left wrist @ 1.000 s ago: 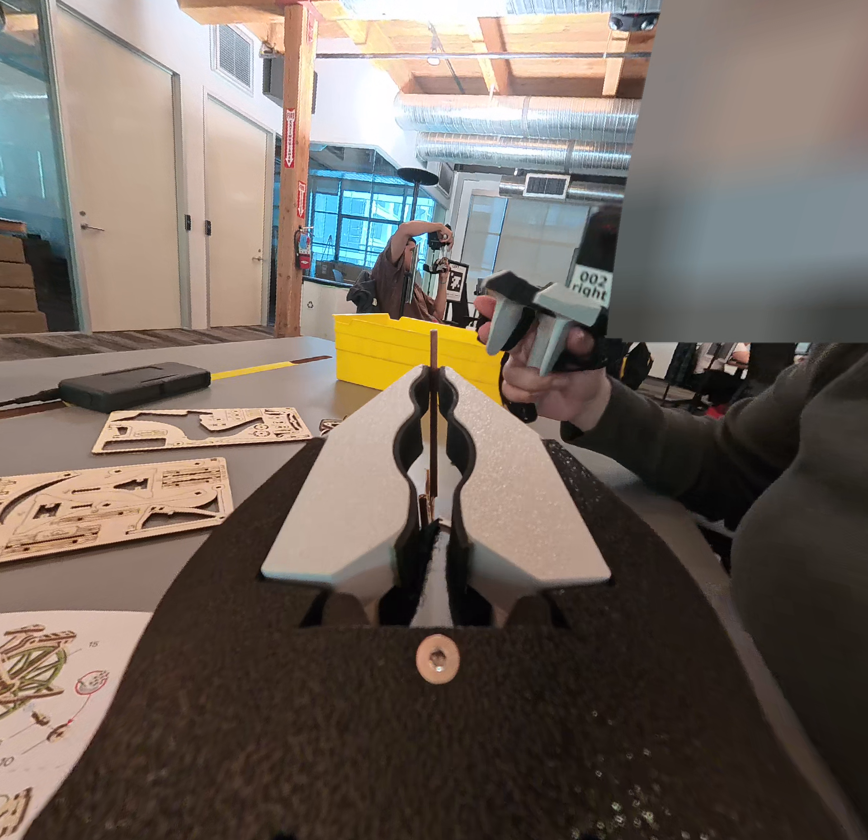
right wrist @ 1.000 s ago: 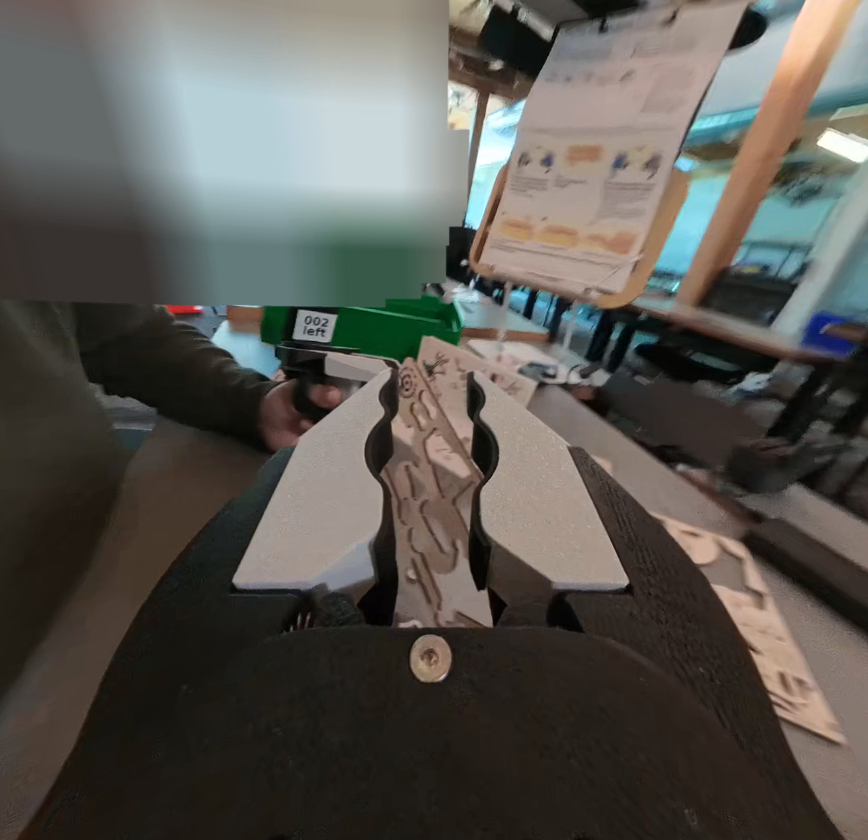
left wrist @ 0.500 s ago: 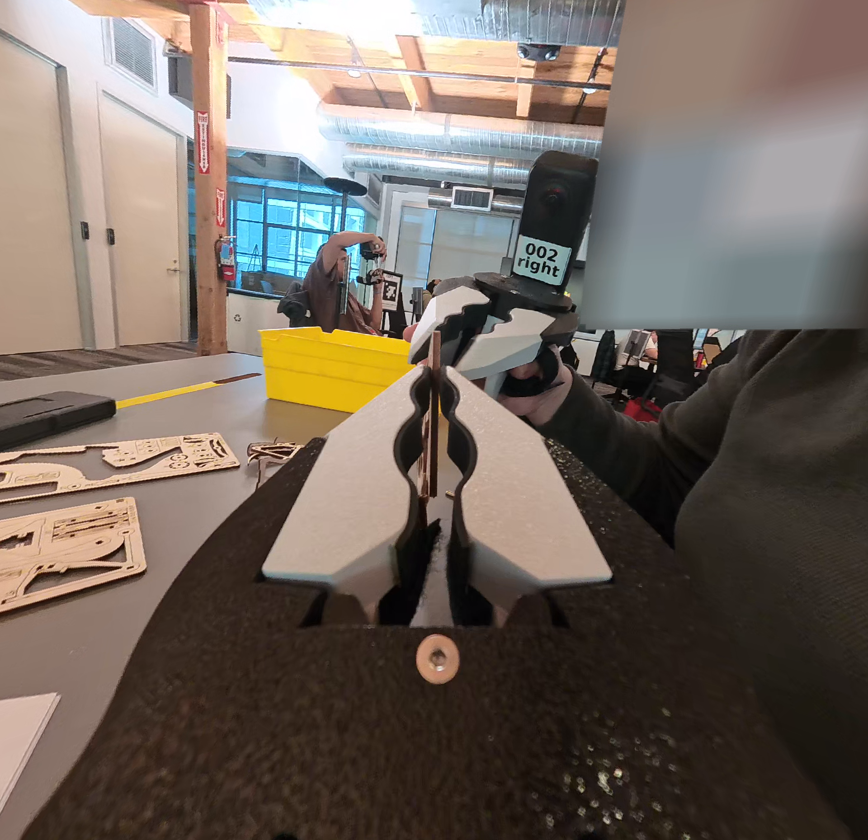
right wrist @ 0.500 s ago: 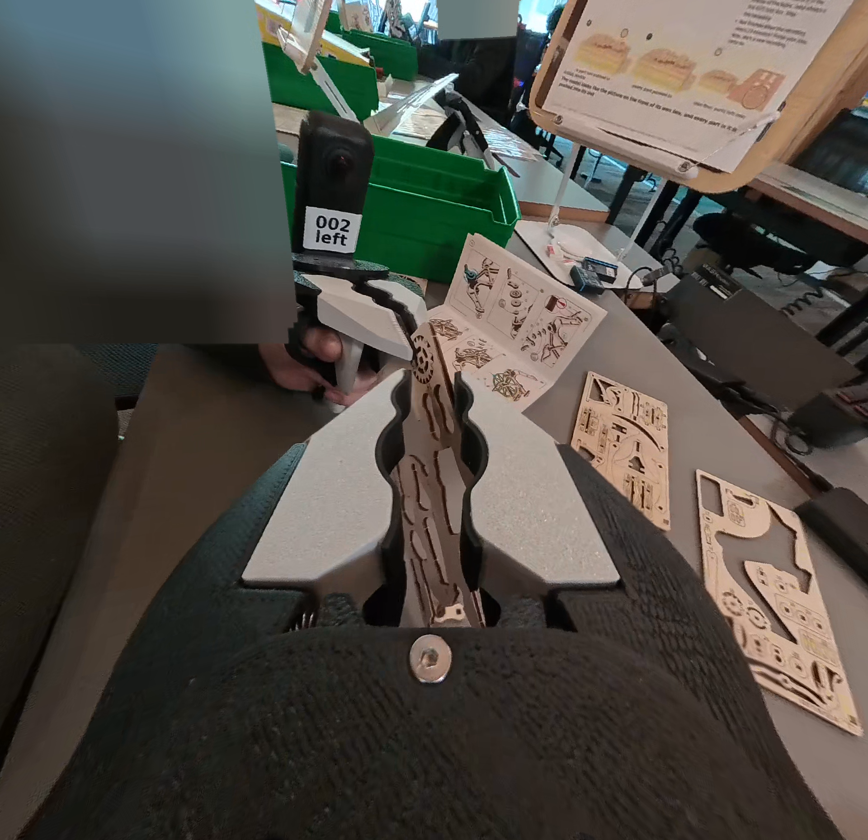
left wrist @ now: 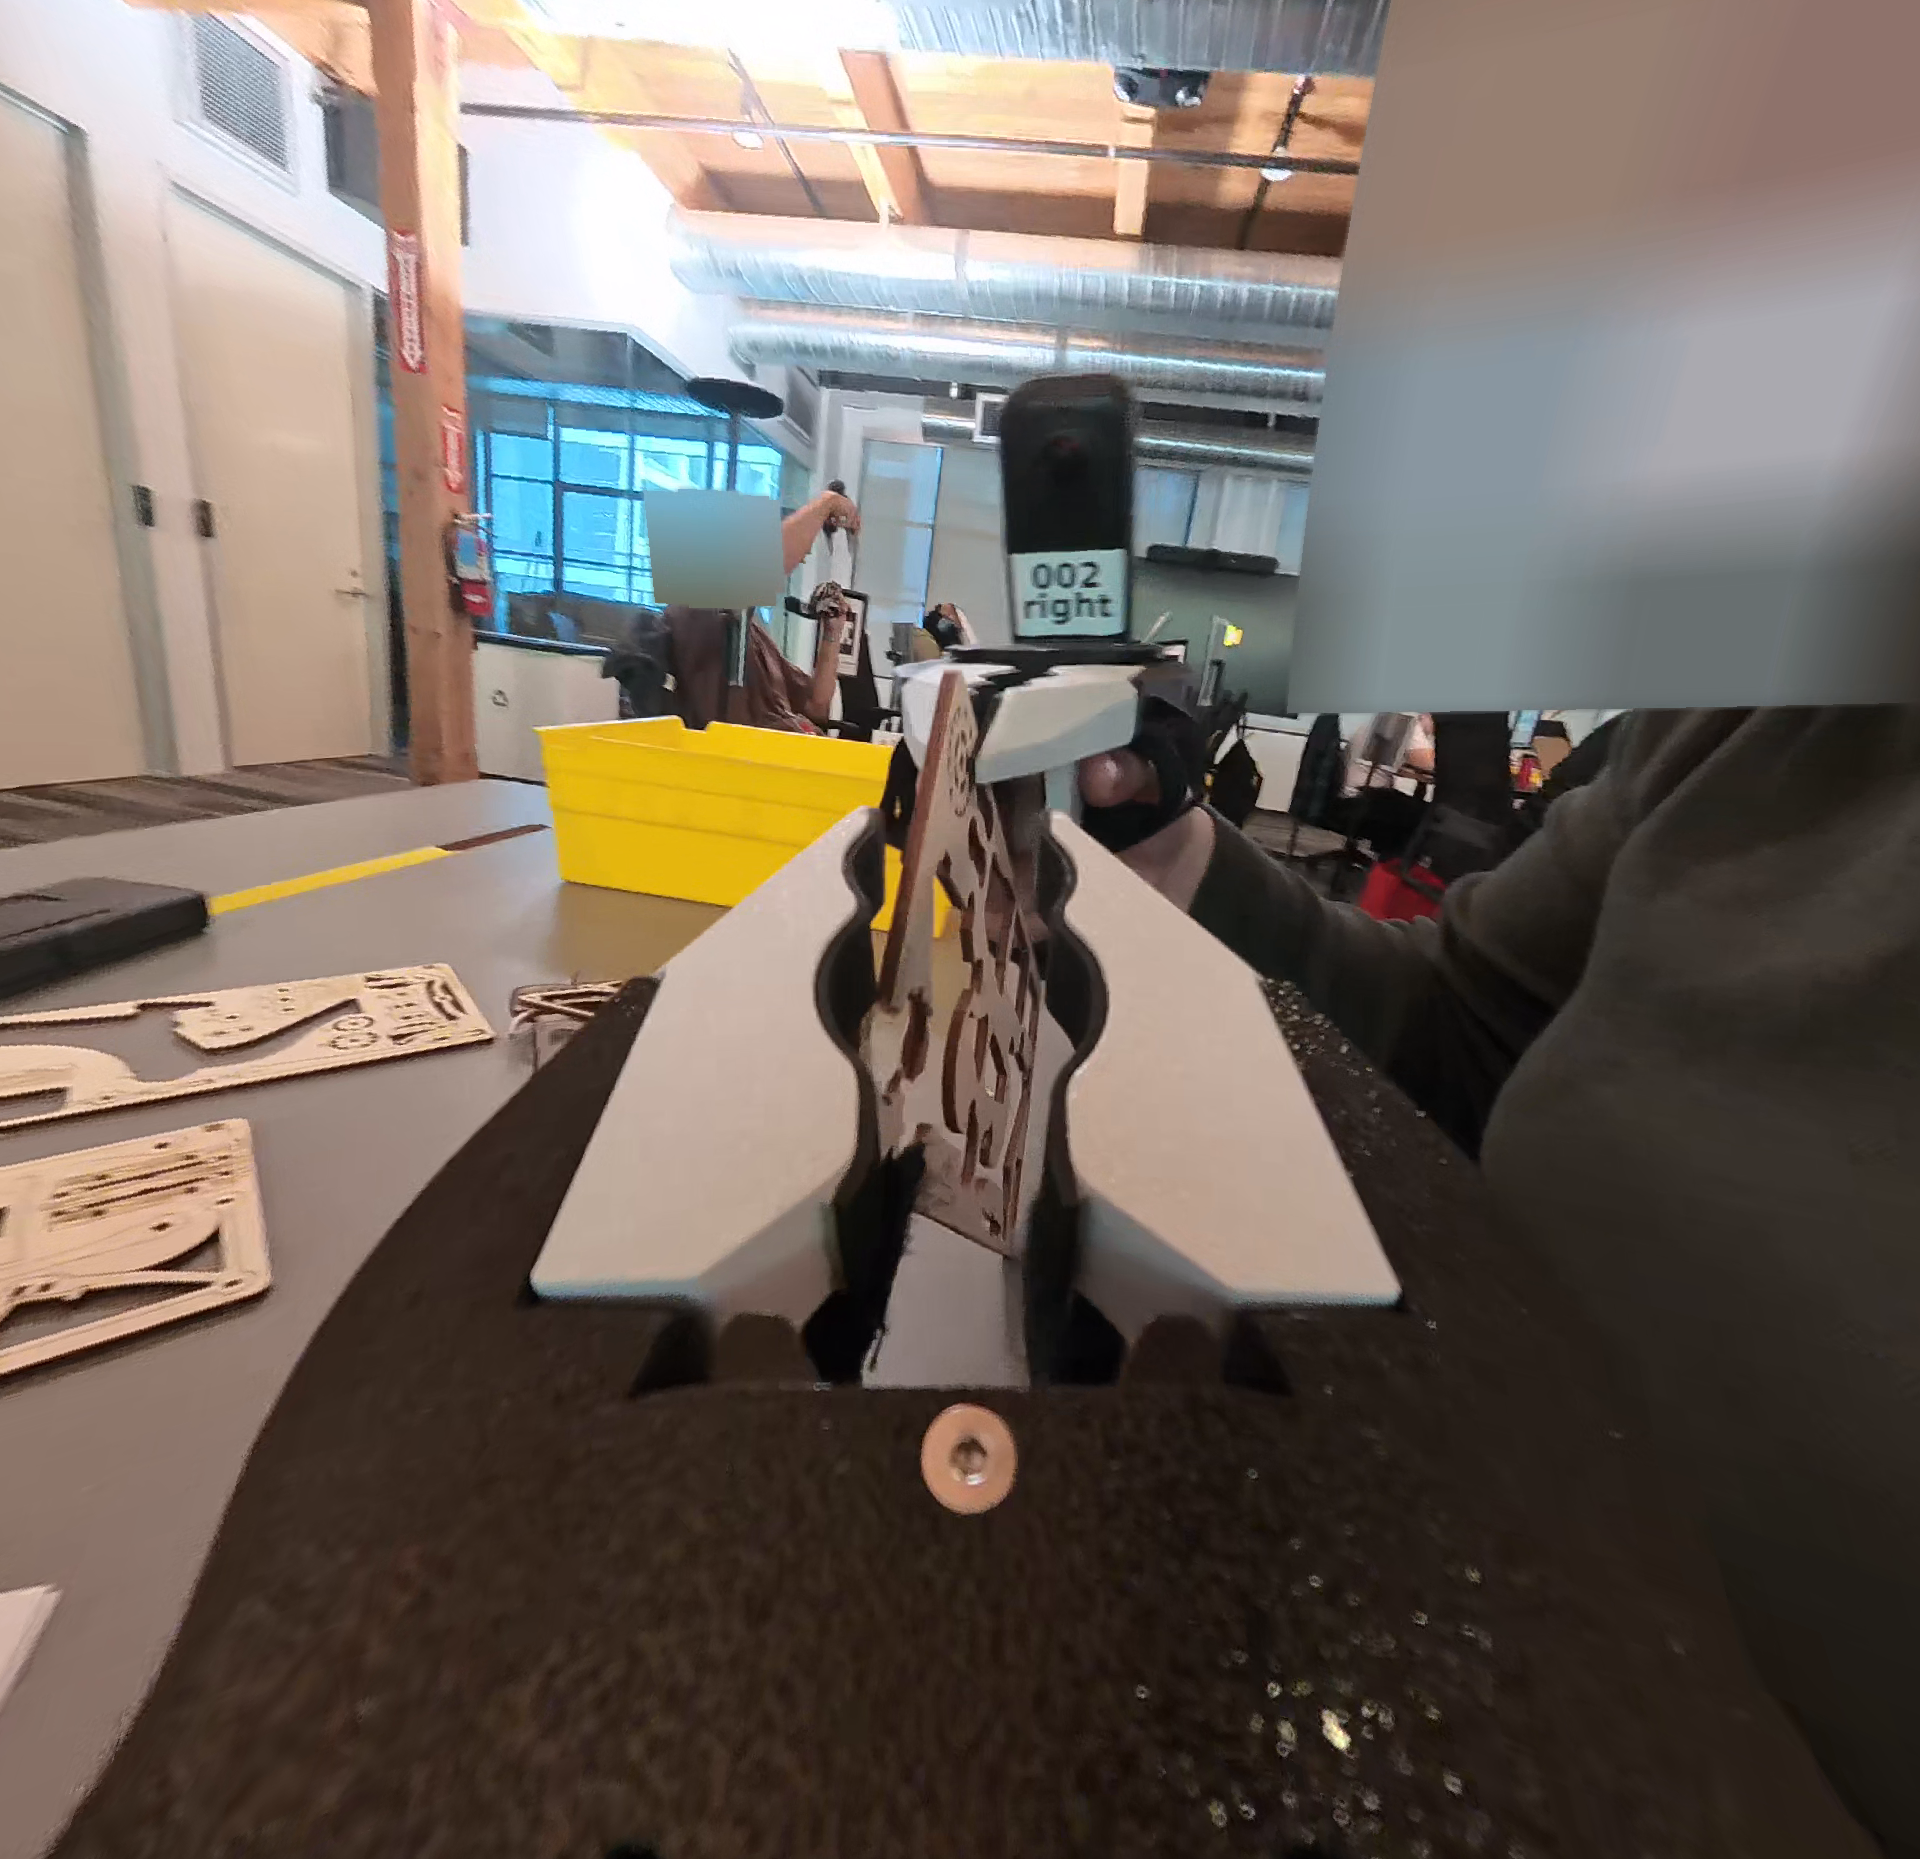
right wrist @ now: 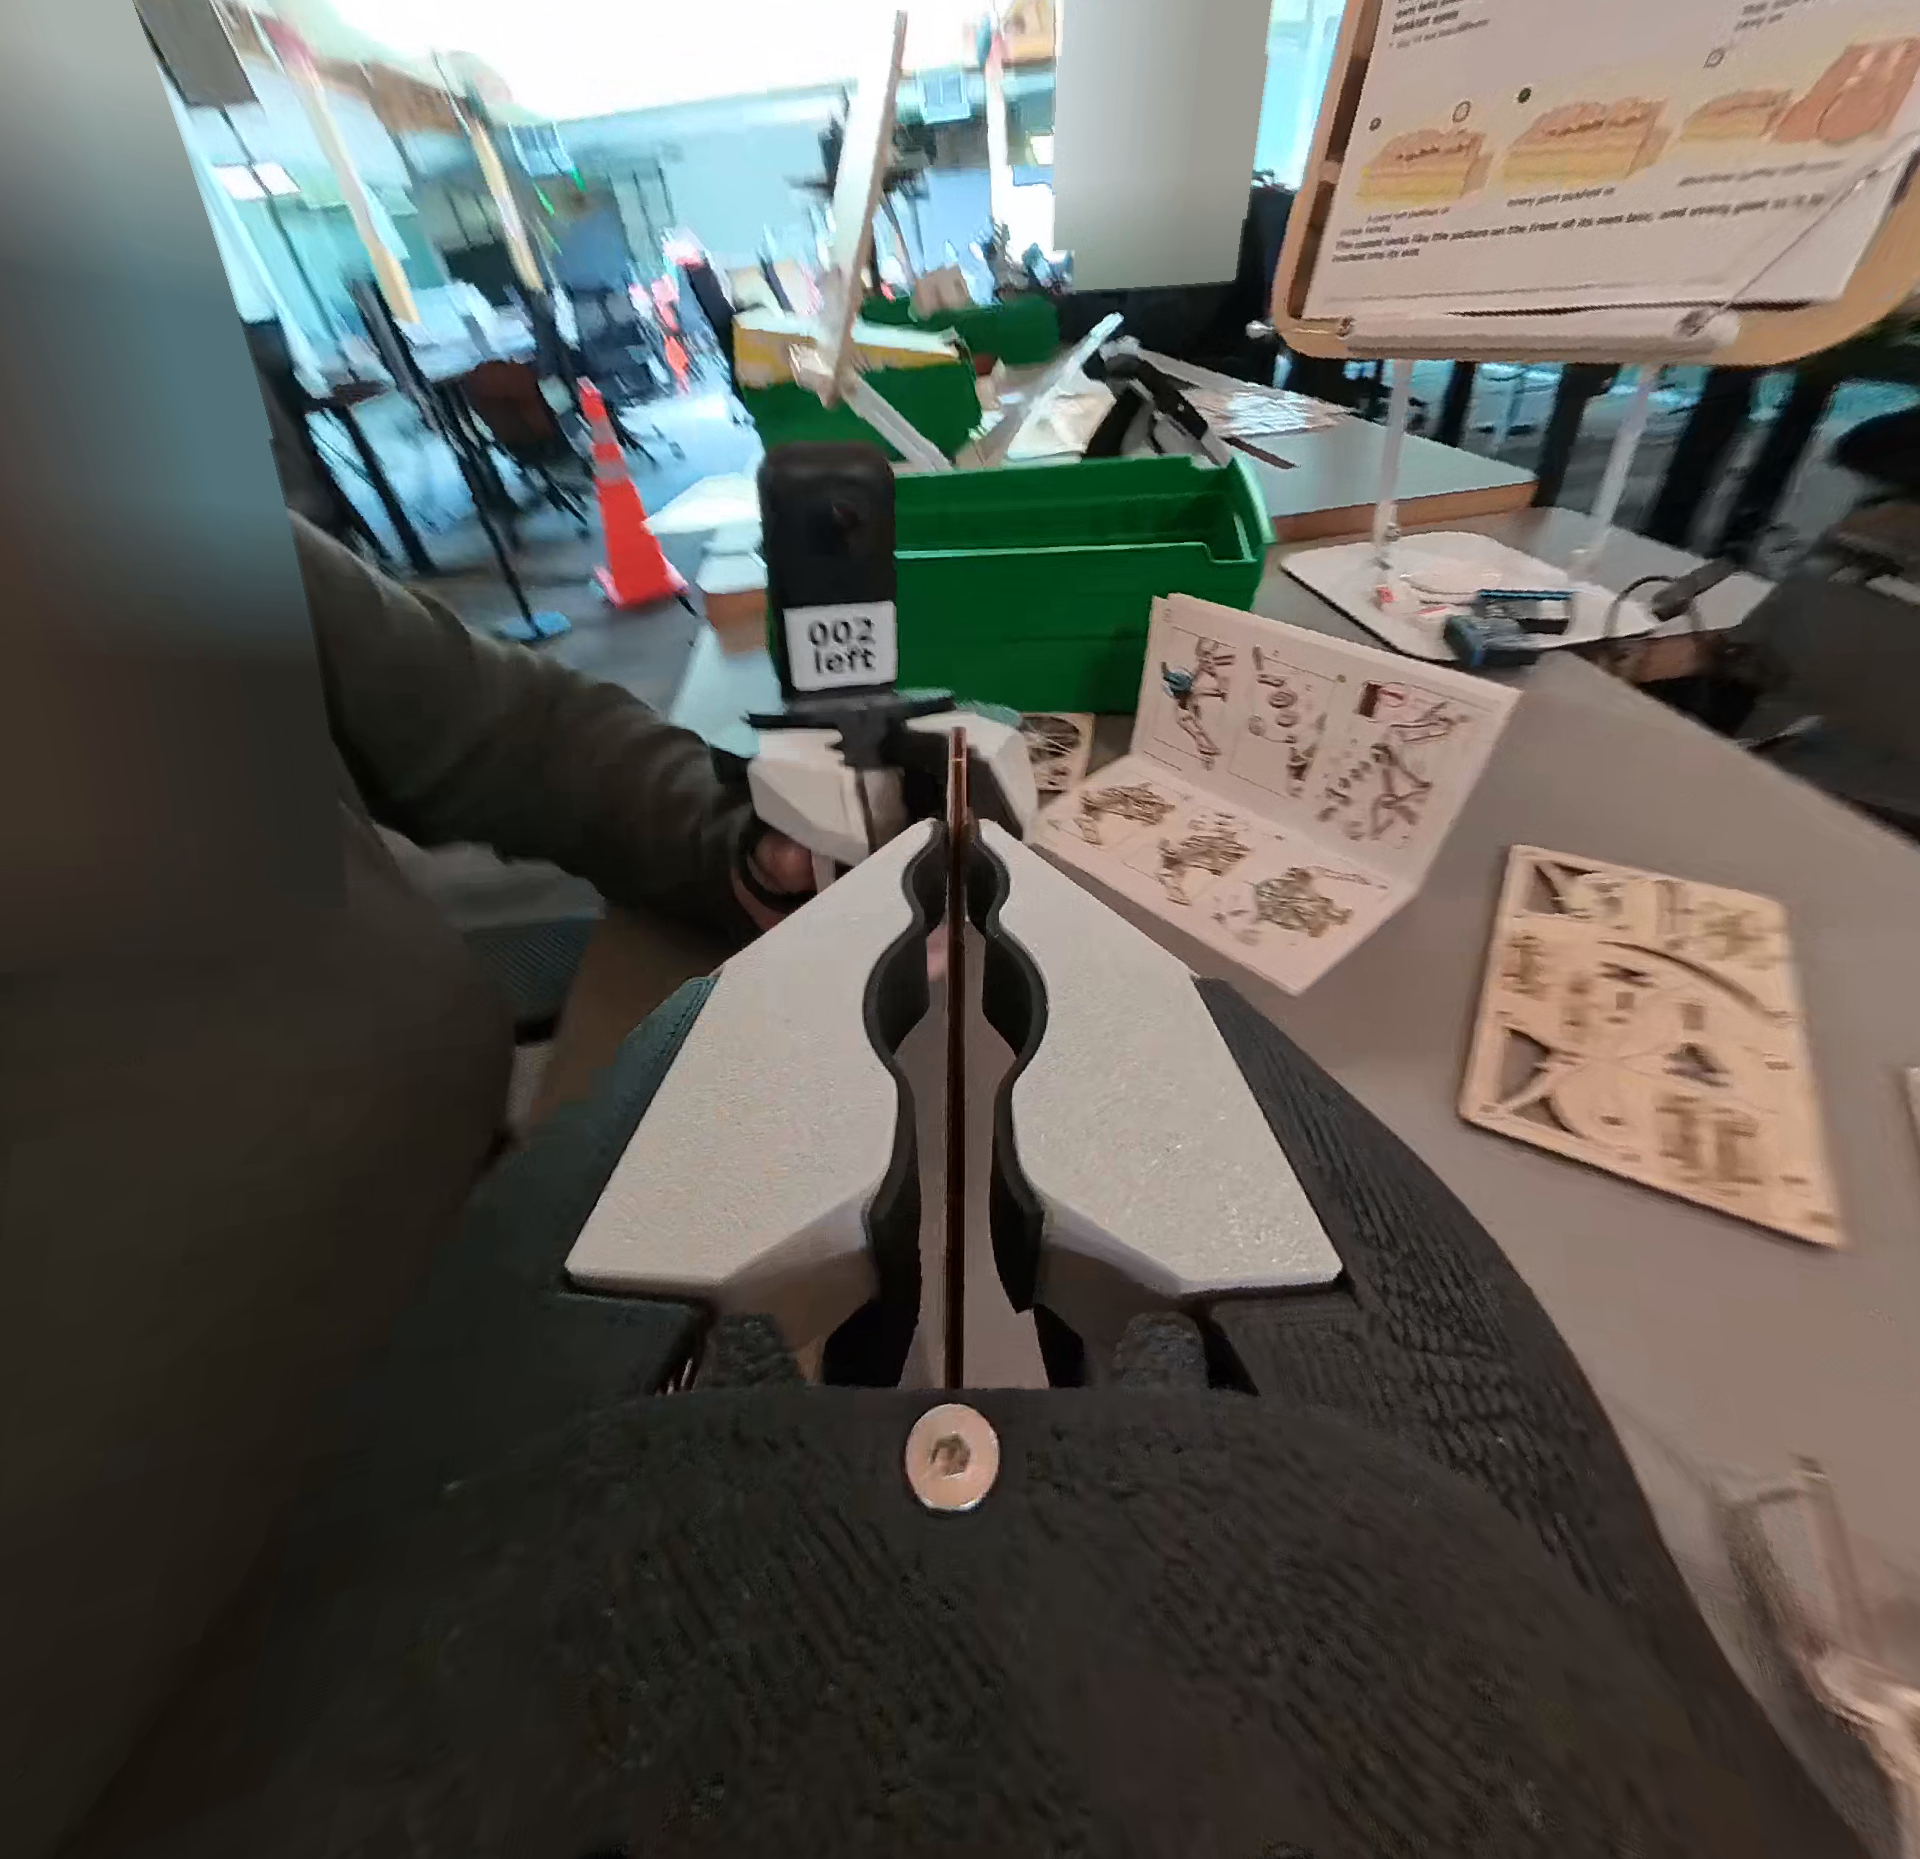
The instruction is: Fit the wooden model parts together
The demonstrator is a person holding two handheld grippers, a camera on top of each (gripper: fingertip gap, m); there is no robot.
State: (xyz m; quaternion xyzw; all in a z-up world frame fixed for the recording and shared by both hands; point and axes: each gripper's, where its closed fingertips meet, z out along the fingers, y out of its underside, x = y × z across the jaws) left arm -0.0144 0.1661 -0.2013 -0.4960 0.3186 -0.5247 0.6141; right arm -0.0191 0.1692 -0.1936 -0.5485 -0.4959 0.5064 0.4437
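Observation:
A thin laser-cut wooden parts sheet [left wrist: 971,1061] is held up in the air between both grippers. In the right wrist view it shows edge-on [right wrist: 955,1082], and my right gripper [right wrist: 956,833] is shut on it. My left gripper [left wrist: 956,833] is open, with its jaws apart and the sheet standing slanted between them. The right gripper also shows in the left wrist view [left wrist: 987,718], clamped on the sheet's far end. The left gripper shows in the right wrist view [right wrist: 904,760] around the sheet's far end.
On the grey table lie more wooden part sheets [left wrist: 260,1020] [left wrist: 114,1248] [right wrist: 1642,1040], a black case [left wrist: 83,926] and an open instruction booklet [right wrist: 1278,801]. A yellow bin [left wrist: 717,812], a green bin [right wrist: 1070,573] and a clipboard stand [right wrist: 1600,136] stand behind. My left and right fingertips are right by each other.
The left gripper, earlier shut on the sheet, has opened. The right gripper, earlier loose around the sheet, has closed on it. The two grippers have come closer, facing each other.

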